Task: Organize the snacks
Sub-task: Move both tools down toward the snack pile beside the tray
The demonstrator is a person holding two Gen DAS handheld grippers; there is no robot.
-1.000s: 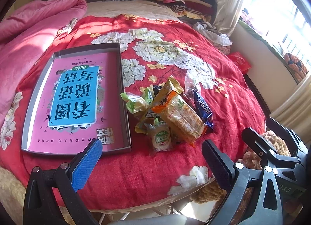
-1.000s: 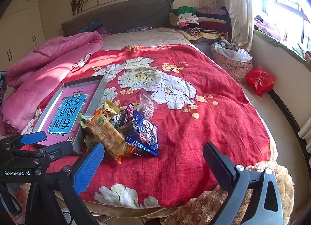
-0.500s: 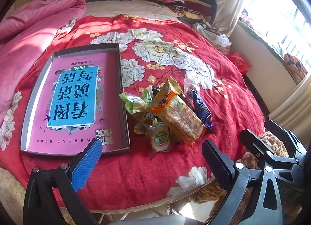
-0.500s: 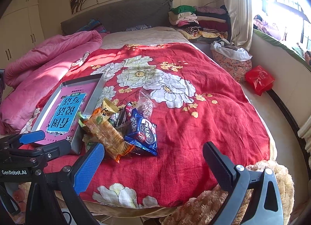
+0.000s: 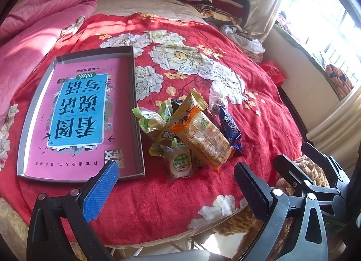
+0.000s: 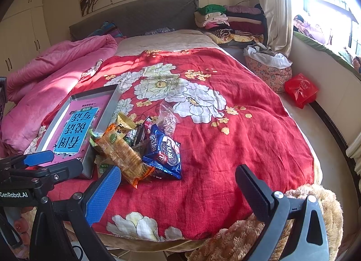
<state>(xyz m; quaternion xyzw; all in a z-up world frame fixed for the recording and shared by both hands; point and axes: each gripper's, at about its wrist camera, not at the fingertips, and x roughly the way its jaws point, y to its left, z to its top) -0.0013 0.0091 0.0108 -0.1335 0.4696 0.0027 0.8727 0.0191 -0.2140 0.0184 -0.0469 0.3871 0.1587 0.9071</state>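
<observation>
Pink quilt is lying bunched along the left side of the bed, next to the red floral bedspread.

Shallow grey box is sitting on the bedspread left of centre, its floor covered by a pink and blue printed sheet with large characters. Nothing else is lying in it.

Left gripper is hovering over the near edge of the bed, jaws standing wide apart and holding nothing. Its blue pad is overlapping the box's near right corner in the left wrist view.

Snack pile is resting just right of the box, close to its right wall. On top, a cracker pack with orange ends is lying diagonally. A small round cake in clear wrap is sitting at the near edge of the pile. Green-wrapped pieces are lying on the side nearest the box.

A blue Oreo pack is leaning on the pile's right side.

Right gripper is hanging over the near right part of the bed, jaws spread wide, empty, well short of the pile.

Folded clothes are stacked at the far right by the curtain.
</observation>
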